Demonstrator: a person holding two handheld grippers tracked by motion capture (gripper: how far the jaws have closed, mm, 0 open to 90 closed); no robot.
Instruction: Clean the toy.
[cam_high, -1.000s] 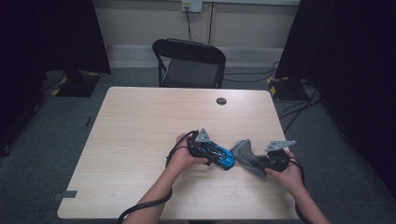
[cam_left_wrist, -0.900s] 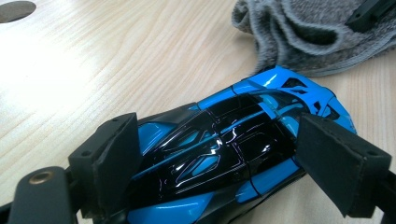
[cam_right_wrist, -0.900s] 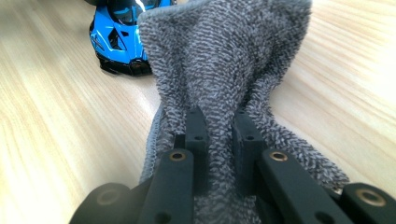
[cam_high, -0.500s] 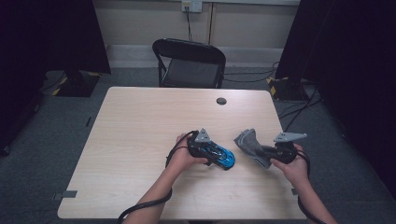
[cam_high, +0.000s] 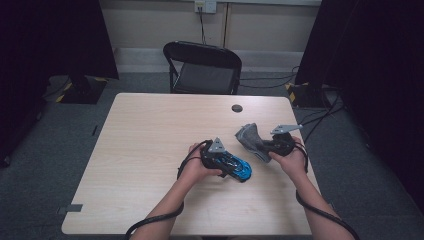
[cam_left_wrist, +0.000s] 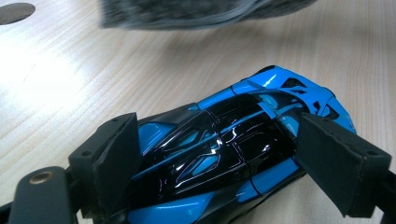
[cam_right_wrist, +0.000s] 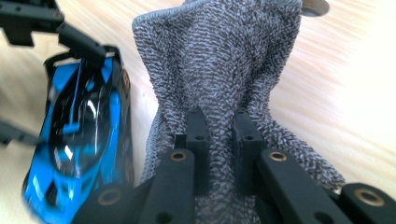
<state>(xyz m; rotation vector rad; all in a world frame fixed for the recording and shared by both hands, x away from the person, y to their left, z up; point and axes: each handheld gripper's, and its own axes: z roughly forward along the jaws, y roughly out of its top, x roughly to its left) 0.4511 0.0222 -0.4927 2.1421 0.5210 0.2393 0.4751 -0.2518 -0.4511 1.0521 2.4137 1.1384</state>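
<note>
A glossy blue and black toy car (cam_high: 235, 166) (cam_left_wrist: 224, 144) (cam_right_wrist: 79, 135) lies on the wooden table (cam_high: 150, 150). My left gripper (cam_high: 231, 165) (cam_left_wrist: 219, 154) is shut on its sides, one black pad on each flank. To its right, my right gripper (cam_high: 264, 146) (cam_right_wrist: 219, 135) is shut on a grey knitted cloth (cam_high: 252, 140) (cam_right_wrist: 224, 70), which bunches up between the jaws and hangs just clear of the car. The same cloth's edge (cam_left_wrist: 196, 14) shows blurred at the top of the left gripper view.
A round dark grommet hole (cam_high: 237, 108) sits near the table's far edge. A black folding chair (cam_high: 202, 67) stands behind the table. Cables trail from both hands toward the near edge. Bare wood stretches across the table's left half.
My right gripper has carried the grey cloth away from the car, to the right and a little farther up the table. The left gripper and car have stayed put.
</note>
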